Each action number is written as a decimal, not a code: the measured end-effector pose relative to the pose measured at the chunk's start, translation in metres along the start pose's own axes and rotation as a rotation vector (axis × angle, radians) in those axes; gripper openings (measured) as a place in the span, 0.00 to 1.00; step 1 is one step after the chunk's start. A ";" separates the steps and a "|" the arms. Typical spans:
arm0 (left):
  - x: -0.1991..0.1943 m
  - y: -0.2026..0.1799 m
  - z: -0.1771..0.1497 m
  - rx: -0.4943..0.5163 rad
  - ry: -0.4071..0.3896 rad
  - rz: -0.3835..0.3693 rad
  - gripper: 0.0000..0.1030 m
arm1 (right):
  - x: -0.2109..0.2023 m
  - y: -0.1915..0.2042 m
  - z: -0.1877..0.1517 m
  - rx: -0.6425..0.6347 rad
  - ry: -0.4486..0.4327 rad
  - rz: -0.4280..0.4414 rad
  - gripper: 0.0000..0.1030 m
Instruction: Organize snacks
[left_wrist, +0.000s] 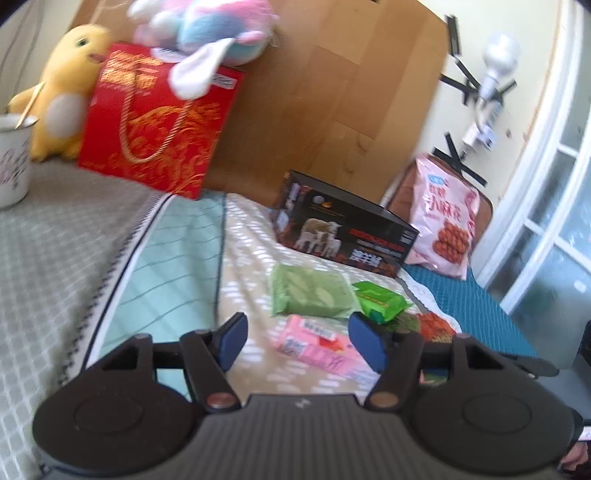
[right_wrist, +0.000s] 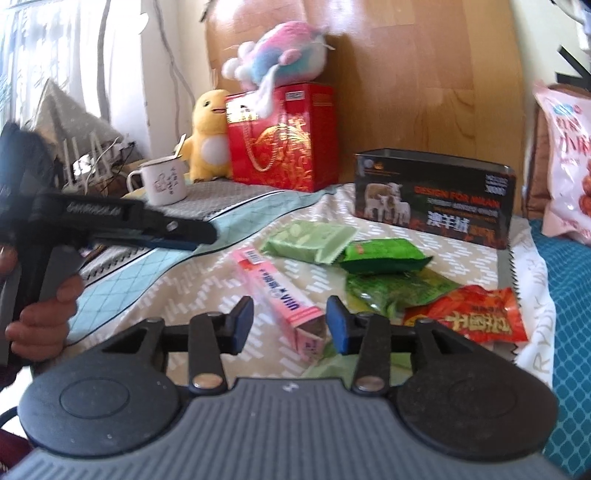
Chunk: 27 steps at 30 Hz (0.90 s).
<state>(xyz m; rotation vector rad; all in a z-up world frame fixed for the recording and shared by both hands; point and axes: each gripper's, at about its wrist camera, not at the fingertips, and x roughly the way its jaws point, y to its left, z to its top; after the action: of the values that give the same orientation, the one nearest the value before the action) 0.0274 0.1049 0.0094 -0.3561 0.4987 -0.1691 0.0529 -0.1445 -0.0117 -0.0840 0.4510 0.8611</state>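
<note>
Your snacks lie on a patterned bedspread (right_wrist: 388, 236) in front of a wooden headboard (left_wrist: 332, 92). The biggest piece is the red gift box (right_wrist: 284, 136) at the back, with a pastel plush (right_wrist: 284, 44) on top and a yellow plush (right_wrist: 208, 133) and white mug (right_wrist: 164, 182) beside it. Next comes the black box (right_wrist: 434, 195) with sheep on it, standing upright behind the loose packets, and a large pink bag (left_wrist: 445, 218) leaning further right.

Among the small items, the pale green packet (right_wrist: 310, 242) and the bright green packet (right_wrist: 384, 256) sit just in front of the black box. A dark green packet (right_wrist: 399, 291) and a red packet (right_wrist: 476, 314) lie nearer you on the right.

The pink carton (right_wrist: 280, 295) lies lengthwise toward your right gripper (right_wrist: 290, 325); its near end sits in the gap between the spread blue pads, and whether they touch it can't be made out. Nothing is clamped.

Your left gripper (left_wrist: 299, 338) is likewise spread wide and holds nothing; the pink carton (left_wrist: 317, 345) lies just beyond and between its pads. From the right wrist view it hovers off to the left, above the teal blanket (right_wrist: 122, 280), well apart from the packets.
</note>
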 end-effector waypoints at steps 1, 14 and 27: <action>0.003 -0.003 0.002 0.013 0.007 0.000 0.65 | 0.001 0.002 0.000 -0.012 0.008 -0.009 0.49; 0.012 -0.024 -0.016 0.003 0.099 0.004 0.47 | -0.012 0.001 -0.005 -0.021 0.069 -0.009 0.30; 0.010 -0.030 -0.031 0.017 0.115 -0.006 0.51 | -0.016 0.003 -0.015 -0.040 0.081 -0.014 0.36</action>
<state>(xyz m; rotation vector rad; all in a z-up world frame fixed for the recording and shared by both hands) 0.0189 0.0654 -0.0089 -0.3323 0.6095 -0.2007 0.0363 -0.1578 -0.0180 -0.1586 0.5084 0.8556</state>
